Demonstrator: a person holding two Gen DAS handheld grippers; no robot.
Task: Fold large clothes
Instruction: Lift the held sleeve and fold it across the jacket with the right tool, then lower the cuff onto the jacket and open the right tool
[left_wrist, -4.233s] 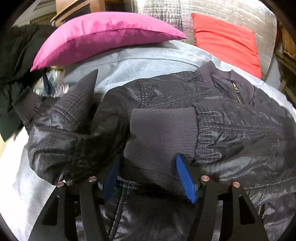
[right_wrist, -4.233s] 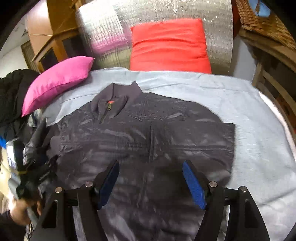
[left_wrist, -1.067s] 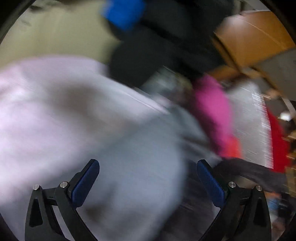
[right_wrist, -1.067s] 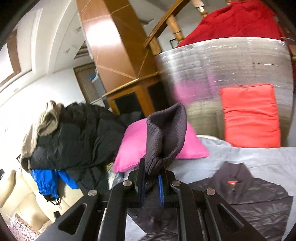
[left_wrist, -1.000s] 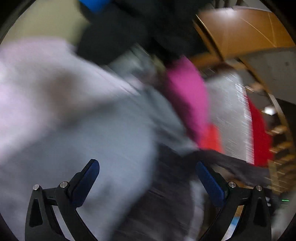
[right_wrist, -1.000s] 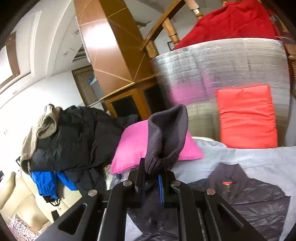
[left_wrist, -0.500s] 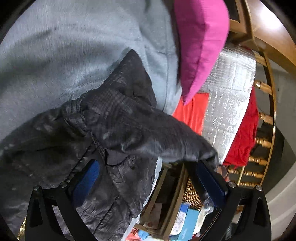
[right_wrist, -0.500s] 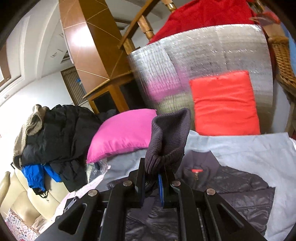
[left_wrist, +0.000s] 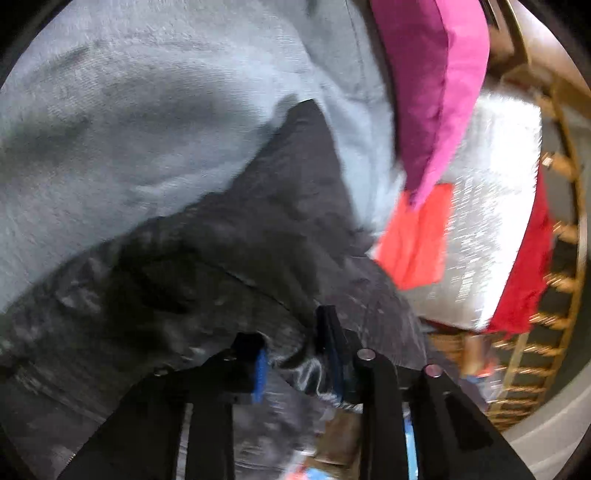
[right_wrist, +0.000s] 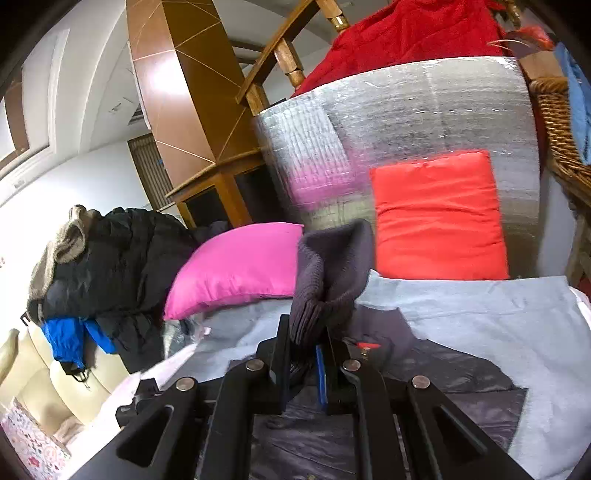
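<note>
A dark grey jacket (right_wrist: 443, 391) lies on a light grey sheet (right_wrist: 498, 314) on the bed. My right gripper (right_wrist: 303, 362) is shut on the jacket's ribbed knit cuff (right_wrist: 332, 273), which stands up above the fingers. In the left wrist view the jacket (left_wrist: 229, 258) fills the lower middle, blurred. My left gripper (left_wrist: 295, 354) has its jaws closed in on a fold of the jacket's sleeve fabric.
A pink pillow (right_wrist: 236, 269) and a red cushion (right_wrist: 439, 218) lean against a silver quilted backrest (right_wrist: 406, 122). A pile of dark coats (right_wrist: 103, 258) sits at left. A wicker basket (right_wrist: 561, 129) stands at right. The pink pillow (left_wrist: 436, 74) is also in the left wrist view.
My left gripper swung over the sheet onto the jacket and closed from wide open onto the sleeve fabric. My right gripper kept its hold on the cuff and moved right and lower over the jacket.
</note>
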